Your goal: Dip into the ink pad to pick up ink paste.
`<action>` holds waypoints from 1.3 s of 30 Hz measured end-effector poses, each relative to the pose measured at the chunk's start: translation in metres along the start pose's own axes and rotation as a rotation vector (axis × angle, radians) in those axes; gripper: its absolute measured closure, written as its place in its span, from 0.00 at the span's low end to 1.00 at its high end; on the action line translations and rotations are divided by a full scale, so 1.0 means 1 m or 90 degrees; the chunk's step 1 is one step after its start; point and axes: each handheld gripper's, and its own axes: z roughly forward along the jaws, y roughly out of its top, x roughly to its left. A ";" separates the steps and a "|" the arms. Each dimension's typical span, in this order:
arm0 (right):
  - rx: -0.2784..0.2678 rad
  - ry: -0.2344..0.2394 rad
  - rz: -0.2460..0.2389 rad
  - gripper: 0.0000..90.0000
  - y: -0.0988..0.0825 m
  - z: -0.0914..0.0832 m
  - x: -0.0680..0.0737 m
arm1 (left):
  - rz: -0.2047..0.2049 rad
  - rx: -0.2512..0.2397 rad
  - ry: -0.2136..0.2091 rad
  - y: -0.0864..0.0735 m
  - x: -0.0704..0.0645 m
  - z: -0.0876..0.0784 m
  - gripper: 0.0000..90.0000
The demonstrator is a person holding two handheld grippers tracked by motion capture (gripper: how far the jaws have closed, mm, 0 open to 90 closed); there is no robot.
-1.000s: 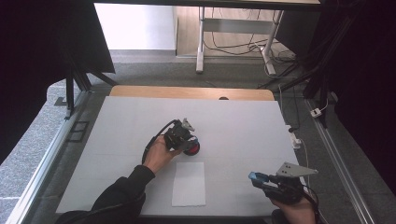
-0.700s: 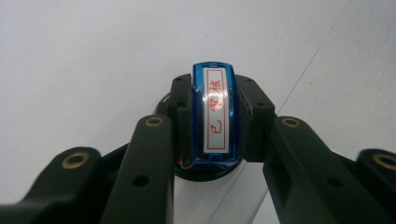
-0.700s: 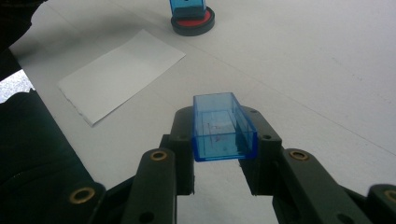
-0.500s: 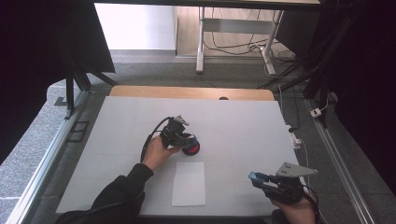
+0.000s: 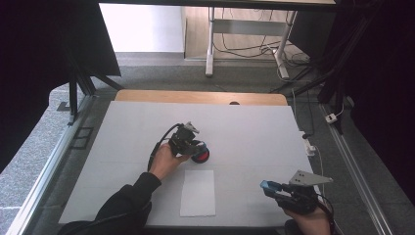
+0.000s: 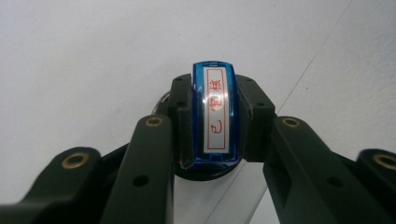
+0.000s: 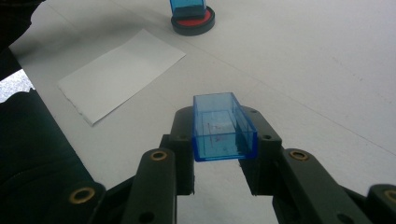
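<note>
Here I had the left gripper [image 5: 195, 145] clamped on the blue stamp [image 6: 213, 116], its jaws pressed against the two long sides, with the white label and its red characters facing the left gripper view. The stamp stood on the round red ink pad [image 5: 201, 156] near the middle of the white table [image 5: 254, 132], just beyond the far edge of the sheet of white paper [image 5: 197, 193]. My right gripper [image 5: 268, 187] sat near the table's front right corner, well apart from the pad, and its jaws were closed on the clear blue stamp cap [image 7: 222, 126], open end toward the camera in the right gripper view. A dark sleeve [image 5: 122, 208] lay along the front left.
</note>
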 end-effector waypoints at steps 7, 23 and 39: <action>0.000 -0.003 -0.001 0.76 0.000 0.000 0.000 | 0.003 -0.005 0.005 -0.001 -0.001 0.000 0.79; -0.006 0.003 0.000 0.76 0.000 0.000 0.000 | 0.008 -0.028 -0.007 0.000 0.002 -0.008 0.79; -0.008 0.003 0.000 0.76 0.000 -0.001 0.000 | 0.029 -0.075 -0.066 -0.001 -0.006 -0.037 0.78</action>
